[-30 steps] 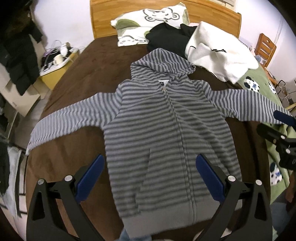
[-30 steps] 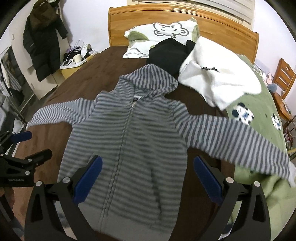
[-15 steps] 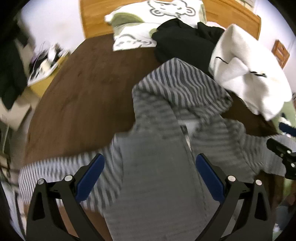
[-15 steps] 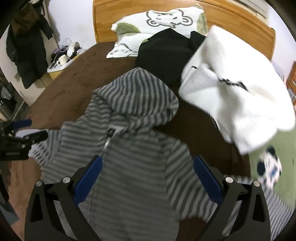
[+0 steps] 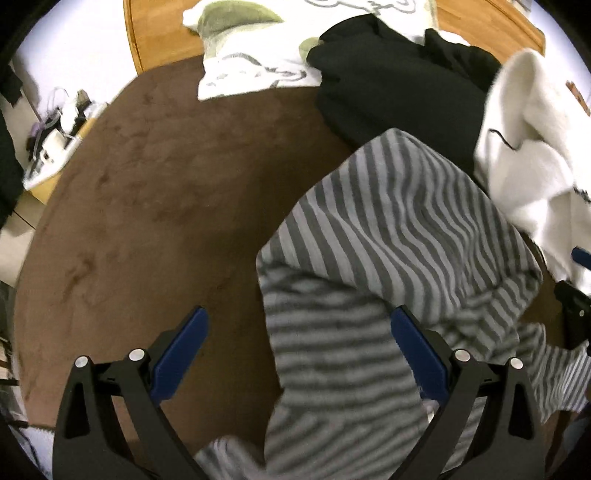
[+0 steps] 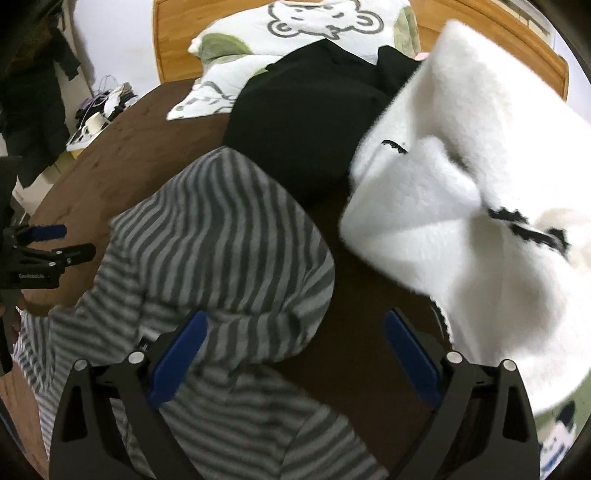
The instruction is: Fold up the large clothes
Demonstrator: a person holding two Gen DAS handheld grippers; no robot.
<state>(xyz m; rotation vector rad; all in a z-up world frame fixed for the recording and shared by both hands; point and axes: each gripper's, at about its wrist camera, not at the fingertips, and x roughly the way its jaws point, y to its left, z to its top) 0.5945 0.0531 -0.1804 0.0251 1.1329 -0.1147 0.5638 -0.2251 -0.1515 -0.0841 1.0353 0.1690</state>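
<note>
A grey-striped zip hoodie (image 5: 369, 314) lies flat, front up, on the brown bedspread (image 5: 147, 203), hood toward the headboard. My left gripper (image 5: 299, 332) is open and empty, hovering over the hoodie's left shoulder beside the hood. My right gripper (image 6: 295, 332) is open and empty over the right edge of the hood (image 6: 229, 229). The left gripper also shows at the left edge of the right wrist view (image 6: 44, 243). Sleeves and hem are mostly out of frame.
A black garment (image 6: 306, 118) and a fluffy white garment (image 6: 461, 221) lie just beyond the hood. Panda-print pillows (image 6: 295, 29) rest against the wooden headboard (image 5: 166, 37). A cluttered side table (image 5: 55, 140) and a hanging dark coat (image 6: 33, 110) stand at the left.
Both grippers have moved forward from the hoodie's hem toward the hood and shoulders. They remain open. The hoodie has not moved.
</note>
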